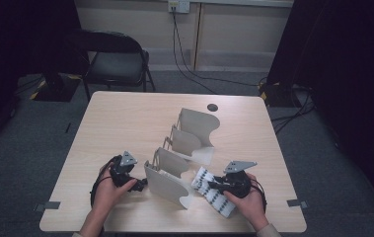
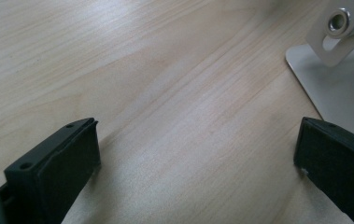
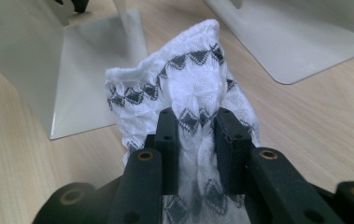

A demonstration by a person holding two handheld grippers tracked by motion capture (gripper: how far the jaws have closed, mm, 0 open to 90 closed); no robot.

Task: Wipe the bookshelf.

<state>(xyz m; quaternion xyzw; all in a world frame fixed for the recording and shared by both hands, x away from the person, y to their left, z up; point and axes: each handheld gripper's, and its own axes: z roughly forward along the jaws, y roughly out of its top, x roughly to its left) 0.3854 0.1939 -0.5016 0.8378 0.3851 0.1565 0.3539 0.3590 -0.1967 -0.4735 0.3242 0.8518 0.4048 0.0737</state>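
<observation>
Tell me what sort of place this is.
Probably a lab or recording room, not a home: a bare wooden table on grey carpet, a folding chair behind it, dark curtains, and cables running to a wall socket.

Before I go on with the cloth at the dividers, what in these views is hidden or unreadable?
- White patterned cloth: its near end is hidden under the right gripper in the right gripper view; in the high view the hand covers part.
- Metal dividers: frame edges cut them off in both gripper views.
- Left gripper: open over bare table; whether it touches the divider, its hand hides in the high view.
</observation>
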